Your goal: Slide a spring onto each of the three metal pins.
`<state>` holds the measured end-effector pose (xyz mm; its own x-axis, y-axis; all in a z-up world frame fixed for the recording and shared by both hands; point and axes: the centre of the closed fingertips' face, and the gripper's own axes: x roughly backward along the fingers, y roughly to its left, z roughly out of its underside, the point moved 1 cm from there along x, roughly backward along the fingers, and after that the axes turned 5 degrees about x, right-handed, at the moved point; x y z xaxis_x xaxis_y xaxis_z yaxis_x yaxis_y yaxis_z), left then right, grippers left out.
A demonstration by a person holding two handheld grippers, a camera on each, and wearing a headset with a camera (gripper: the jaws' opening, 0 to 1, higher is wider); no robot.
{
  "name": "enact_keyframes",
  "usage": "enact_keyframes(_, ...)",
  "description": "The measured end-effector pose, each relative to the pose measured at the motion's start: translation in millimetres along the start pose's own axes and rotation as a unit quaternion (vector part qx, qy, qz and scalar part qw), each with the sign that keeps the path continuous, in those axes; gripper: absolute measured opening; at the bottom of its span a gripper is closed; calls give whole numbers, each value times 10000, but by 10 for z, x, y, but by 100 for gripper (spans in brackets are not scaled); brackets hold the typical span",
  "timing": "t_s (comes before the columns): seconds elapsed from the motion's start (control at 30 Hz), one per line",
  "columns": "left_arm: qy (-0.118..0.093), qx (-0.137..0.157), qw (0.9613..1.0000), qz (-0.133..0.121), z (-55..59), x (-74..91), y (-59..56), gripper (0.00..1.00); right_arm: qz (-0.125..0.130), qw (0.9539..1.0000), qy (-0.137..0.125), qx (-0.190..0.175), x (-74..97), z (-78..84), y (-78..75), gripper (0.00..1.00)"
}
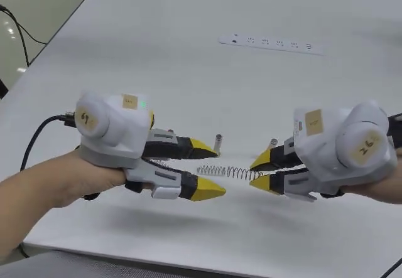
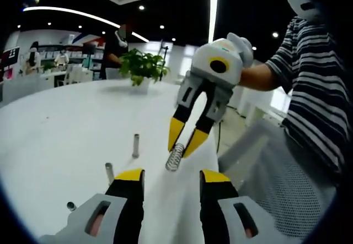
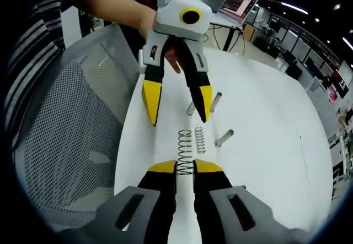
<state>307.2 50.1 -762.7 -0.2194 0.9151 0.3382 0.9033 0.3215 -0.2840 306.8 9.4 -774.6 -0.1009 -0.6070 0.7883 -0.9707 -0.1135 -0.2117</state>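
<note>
Steel spring (image 3: pixel 185 147) is clamped by the right gripper (image 3: pixel 185 167); the left gripper (image 2: pixel 172 175) is spread open. Spring axis should be aligned with a metal pin (image 2: pixel 135 145) first.

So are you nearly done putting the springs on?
Not nearly. Done: nothing so far, the three pins look bare. In hand: the right tool is shut on one spring, with the open left tool facing it. Left: all three springs need sliding on; a loose spring lies on the table.
</note>
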Motion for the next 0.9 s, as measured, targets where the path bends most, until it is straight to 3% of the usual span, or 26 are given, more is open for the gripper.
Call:
enact_keyframes(0.53,-155,18,9996,221,-68,-153,-36,15,-70,9999,-100,1,-4,-70,9,8)
enact_keyframes(0.8,-123,-148,9995,257,-126,-227,-55,11,-50,9996,-273,-87,51,-117,-35,8)
enact_keyframes(0.9,-156,-217,9993,267,-136,-228,-58,5,-55,9997,-238,-39,52,-112,-35,8)
